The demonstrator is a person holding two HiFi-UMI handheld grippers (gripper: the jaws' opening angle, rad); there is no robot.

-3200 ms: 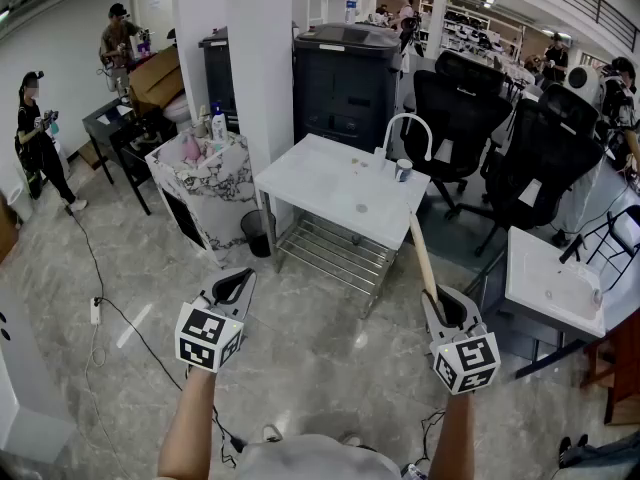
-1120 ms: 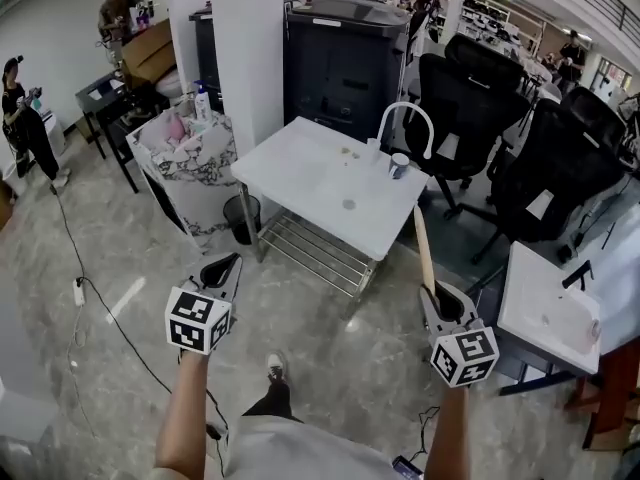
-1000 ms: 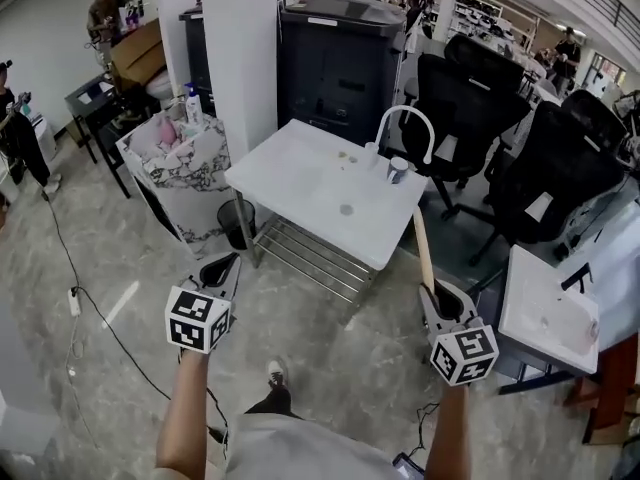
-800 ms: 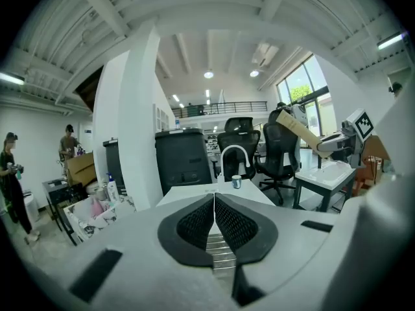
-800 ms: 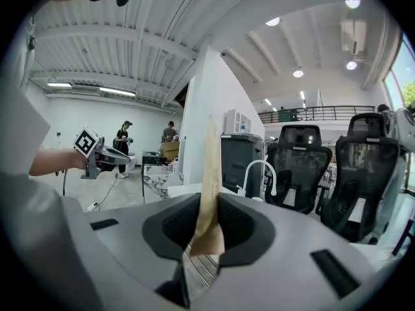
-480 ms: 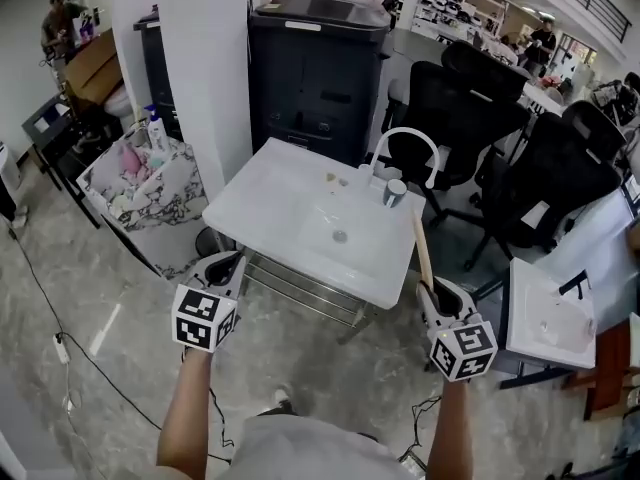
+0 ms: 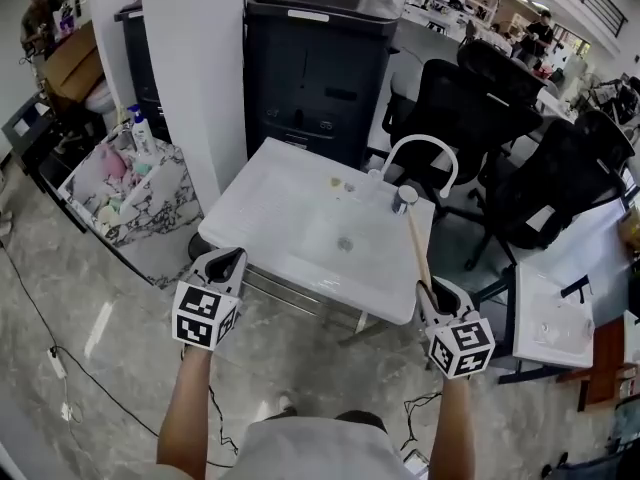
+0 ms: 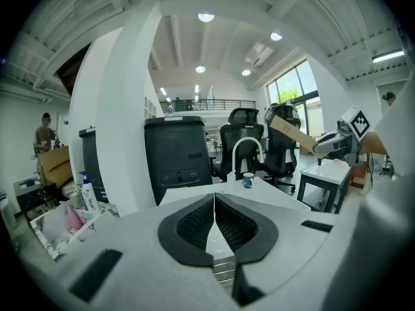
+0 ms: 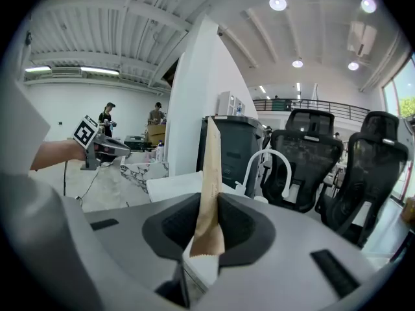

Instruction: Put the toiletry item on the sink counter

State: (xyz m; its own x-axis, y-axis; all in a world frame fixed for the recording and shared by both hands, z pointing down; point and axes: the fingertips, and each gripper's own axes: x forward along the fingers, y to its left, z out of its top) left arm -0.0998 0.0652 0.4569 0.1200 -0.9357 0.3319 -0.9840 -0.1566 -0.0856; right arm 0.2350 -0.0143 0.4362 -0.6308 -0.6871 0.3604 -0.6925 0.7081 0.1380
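A long flat toiletry item in tan paper (image 7: pixel 414 250) stands up from my right gripper (image 7: pixel 432 293), which is shut on its lower end; its top reaches over the right front corner of the white sink counter (image 7: pixel 268 208). In the right gripper view the tan item (image 9: pixel 211 167) is pinched between the pads of the right gripper (image 9: pixel 209 203). My left gripper (image 7: pixel 224 266) hovers at the counter's front left edge, shut and empty; in its own view the left gripper (image 8: pixel 214 197) shows pads that meet. A white faucet (image 7: pixel 420 153) and a small cup (image 7: pixel 405 198) stand at the counter's back right.
Behind the counter stand a black cabinet (image 7: pixel 310 48), a white pillar (image 7: pixel 190 58) and black office chairs (image 7: pixel 470 98). A marble-patterned bin with bottles (image 7: pixel 110 183) is at left. A second small sink unit (image 7: pixel 545 313) is at right. People stand in the far background.
The sink counter has come much closer; both grippers now sit at its front edge instead of well short of it. The right gripper still holds the tan item upright.
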